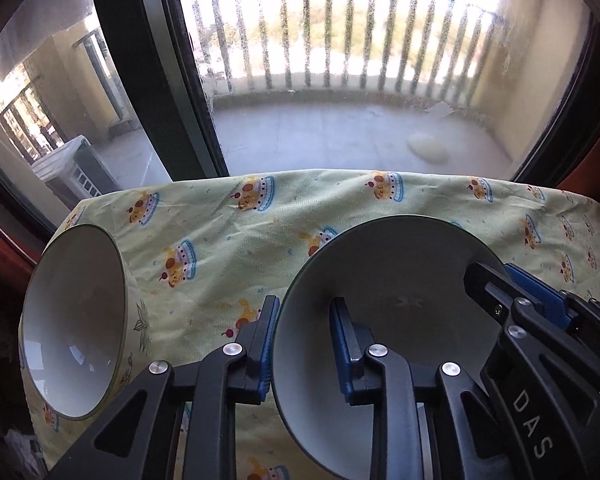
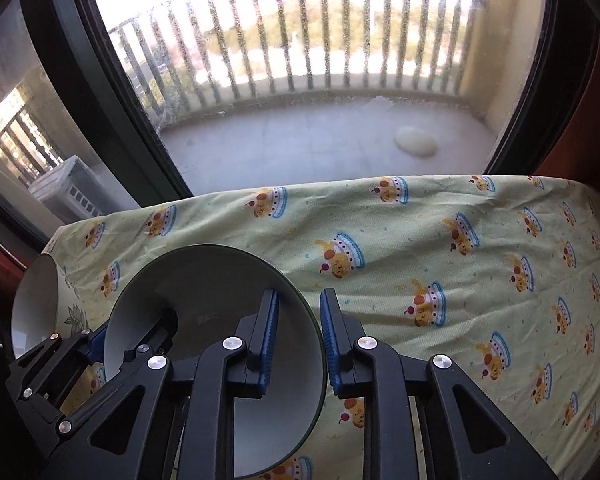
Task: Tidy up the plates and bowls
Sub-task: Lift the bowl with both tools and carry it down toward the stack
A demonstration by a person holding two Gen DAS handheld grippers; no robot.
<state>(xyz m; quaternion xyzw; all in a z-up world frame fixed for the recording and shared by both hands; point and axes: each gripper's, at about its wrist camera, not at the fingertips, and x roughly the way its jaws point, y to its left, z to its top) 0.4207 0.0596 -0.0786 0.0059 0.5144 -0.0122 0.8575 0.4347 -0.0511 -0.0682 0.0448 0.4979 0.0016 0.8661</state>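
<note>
Looking across a table under a yellow cartoon-print tablecloth, pushed up against a dusty balcony window. 2 white bowls sit on the cloth: a floral bowl at the cloth's left edge, and a green-rimmed bowl to its right, near the cloth's front. Nothing stands between the 2 bowls.

Left wrist view shows the floral bowl's full interior; right wrist view catches only a sliver of it, behind the green-rimmed bowl, and adds the bare right stretch of cloth.

Left gripper: jaws straddle the green-rimmed bowl's left wall, 1 pad outside, 1 inside, a visible gap on the inner side. Right gripper: same straddle on the right wall. Can't tell whether either is actually clamped.
</note>
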